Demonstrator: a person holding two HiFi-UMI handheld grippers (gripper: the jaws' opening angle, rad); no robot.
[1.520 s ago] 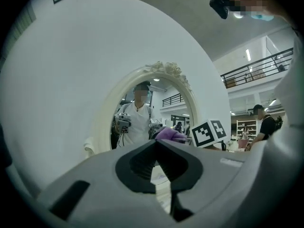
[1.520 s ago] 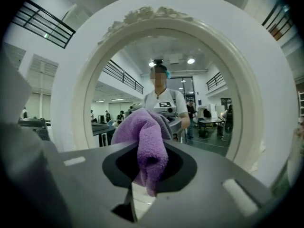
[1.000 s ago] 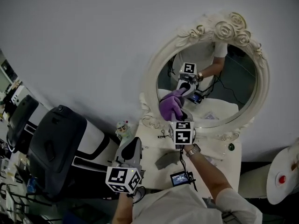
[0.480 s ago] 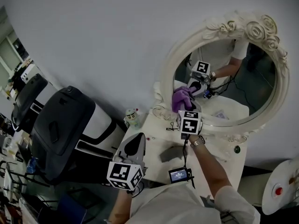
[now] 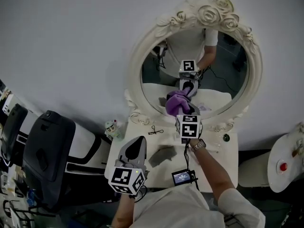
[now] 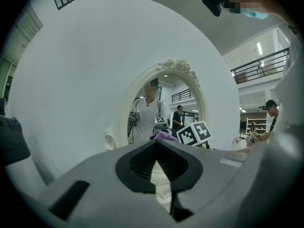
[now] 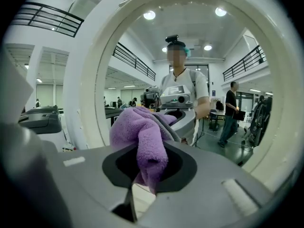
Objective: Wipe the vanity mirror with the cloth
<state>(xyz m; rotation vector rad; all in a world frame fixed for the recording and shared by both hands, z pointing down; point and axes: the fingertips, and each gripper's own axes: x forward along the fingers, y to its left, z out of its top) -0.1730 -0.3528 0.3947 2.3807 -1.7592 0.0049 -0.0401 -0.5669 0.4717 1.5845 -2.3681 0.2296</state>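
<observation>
The oval vanity mirror (image 5: pixel 223 75) in its white rose-carved frame (image 5: pixel 216 8) stands at the back of the white dresser. My right gripper (image 5: pixel 183 109) is shut on a purple cloth (image 5: pixel 176 101), and the cloth (image 7: pixel 142 132) lies bunched against the lower middle of the glass (image 7: pixel 142 46). The cloth's reflection meets it there. My left gripper (image 5: pixel 135 148) hovers low over the dresser's left part, jaws together with nothing between them; in its own view the left gripper (image 6: pixel 156 161) points at the mirror (image 6: pixel 161 103).
On the white dresser top (image 5: pixel 213 167) lie a small scissors-like tool (image 5: pixel 155 130), a grey object (image 5: pixel 164 156) and a green knob (image 5: pixel 226 137). A small figurine (image 5: pixel 112 127) stands at its left corner. A black and white chair (image 5: pixel 52 146) is to the left.
The view has swung, so the mirror now sits more centred. The right gripper with the cloth has slid rightward along the lower glass. The left gripper has stayed low over the dresser.
</observation>
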